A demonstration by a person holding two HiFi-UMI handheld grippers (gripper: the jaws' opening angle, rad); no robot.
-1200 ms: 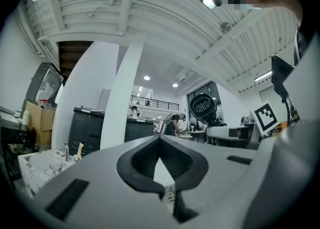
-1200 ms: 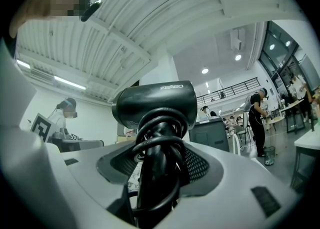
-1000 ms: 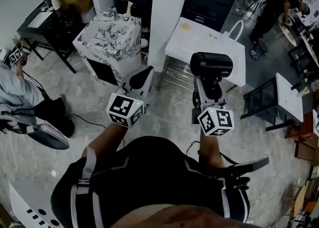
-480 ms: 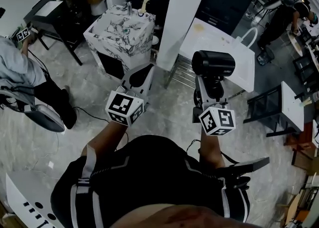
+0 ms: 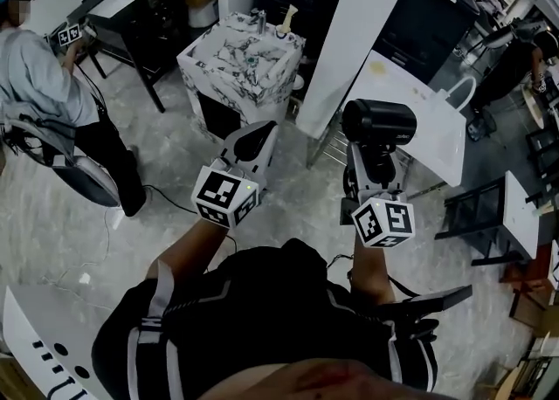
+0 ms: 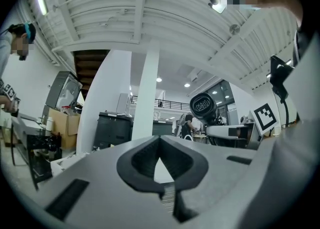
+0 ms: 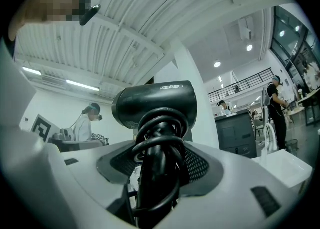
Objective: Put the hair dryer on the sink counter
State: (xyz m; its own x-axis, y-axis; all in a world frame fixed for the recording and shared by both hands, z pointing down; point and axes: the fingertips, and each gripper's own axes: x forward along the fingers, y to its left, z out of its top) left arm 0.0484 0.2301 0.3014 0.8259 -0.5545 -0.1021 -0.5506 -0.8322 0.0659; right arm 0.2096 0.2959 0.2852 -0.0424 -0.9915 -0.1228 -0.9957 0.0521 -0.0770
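Note:
The black hair dryer [image 5: 377, 122] stands upright in my right gripper [image 5: 374, 161], which is shut on its handle. In the right gripper view the dryer's barrel [image 7: 155, 104] sits above the jaws and its black cord [image 7: 156, 145] is coiled round the handle between them. My left gripper [image 5: 258, 136] is held level beside it, shut and with nothing in it; its pads [image 6: 145, 162] meet around a small diamond-shaped gap. The marbled sink counter [image 5: 229, 65] stands ahead and to the left, beyond both grippers, with a tap and a bottle at its back edge.
A white pillar [image 5: 365, 31] rises just right of the sink counter. A white table [image 5: 437, 132] lies behind the dryer, with a dark cabinet [image 5: 419, 18] beyond it. A person in grey [image 5: 39, 84] stands at the left beside a black desk [image 5: 131, 14].
The view has moved forward: the sink counter and pillar have shifted right and down, closer to the grippers. Both grippers keep the same pose, the right one still holding the dryer.

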